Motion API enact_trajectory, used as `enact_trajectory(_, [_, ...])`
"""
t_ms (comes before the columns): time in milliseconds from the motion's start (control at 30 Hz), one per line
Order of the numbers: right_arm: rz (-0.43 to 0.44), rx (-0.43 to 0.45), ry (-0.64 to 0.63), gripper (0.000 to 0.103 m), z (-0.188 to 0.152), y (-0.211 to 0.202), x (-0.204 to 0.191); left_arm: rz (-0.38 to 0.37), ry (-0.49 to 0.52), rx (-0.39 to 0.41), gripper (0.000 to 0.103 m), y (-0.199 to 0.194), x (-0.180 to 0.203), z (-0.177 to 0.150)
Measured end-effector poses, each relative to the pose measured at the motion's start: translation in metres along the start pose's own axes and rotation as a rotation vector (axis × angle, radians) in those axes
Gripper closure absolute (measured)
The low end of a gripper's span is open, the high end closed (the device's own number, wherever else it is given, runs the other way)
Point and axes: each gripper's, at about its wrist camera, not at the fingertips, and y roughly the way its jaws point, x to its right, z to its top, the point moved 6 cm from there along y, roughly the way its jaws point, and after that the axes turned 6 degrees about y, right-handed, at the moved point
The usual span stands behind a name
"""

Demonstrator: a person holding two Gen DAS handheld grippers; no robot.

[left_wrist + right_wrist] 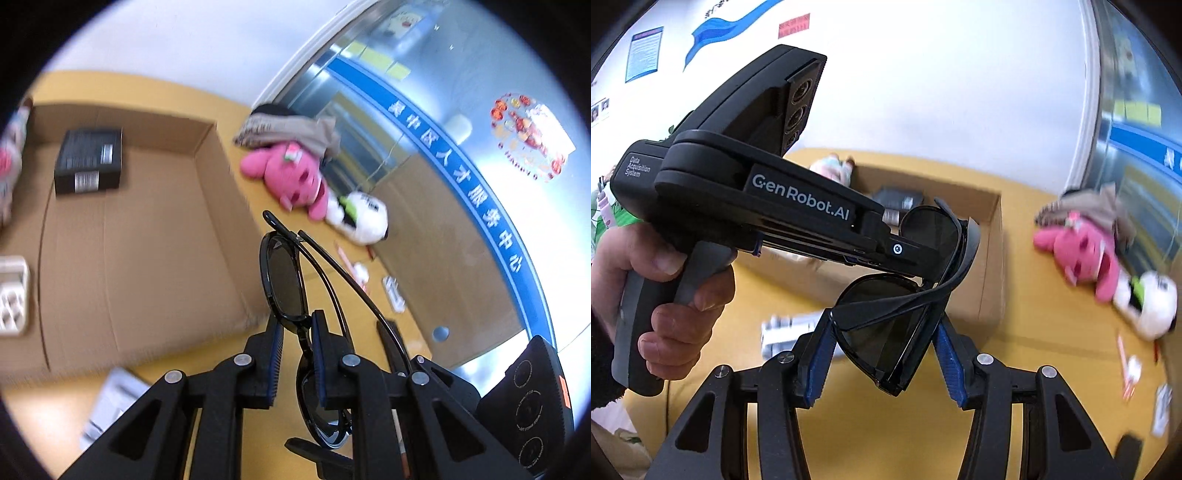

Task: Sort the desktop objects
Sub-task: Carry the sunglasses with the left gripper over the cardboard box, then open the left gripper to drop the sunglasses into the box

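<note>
Above the worktop [1034,350] we pinch the sunglasses [886,332] between both tools, left tool [297,328] and right tool [884,343], likely steadying them for boxing.

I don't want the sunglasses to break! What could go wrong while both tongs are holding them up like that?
1. Both the left tongs and the right tongs grip the same sunglasses. If the hands pull apart or twist, the frame could bend or snap.
2. The pads press near the dark lenses, so they could get scratched.
3. They hang above the yellow table, not the cardboard box. A slip would drop them.
</note>
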Motion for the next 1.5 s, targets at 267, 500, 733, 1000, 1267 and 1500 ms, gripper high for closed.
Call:
enact_trajectory(267, [0.022,0.038,-0.032,0.049,0.067,0.026,0.012,-0.014,0.020,0.027,0.090,-0.009,-0.027,0.074])
enact_trajectory(500, [0.043,0.005,-0.017,0.050,0.111,0.080,0.038,-0.049,-0.026,0.022,0.092,0.010,-0.067,0.123])
enact_trajectory(733, [0.073,-0.086,0.034,0.051,0.128,0.155,0.072,-0.053,-0.117,-0.035,0.092,0.064,-0.126,0.154])
enact_trajectory(1000, [0.109,-0.285,0.126,0.052,0.116,0.250,0.106,-0.022,-0.263,-0.128,0.092,0.126,-0.191,0.148])
enact_trajectory(1267, [0.041,-0.481,0.155,0.047,0.094,0.292,0.112,0.022,-0.321,-0.185,0.092,0.146,-0.209,0.138])
enact_trajectory(1500, [0.054,-0.470,0.156,0.025,0.093,0.266,0.107,0.100,-0.290,-0.192,0.081,0.135,-0.203,0.138])
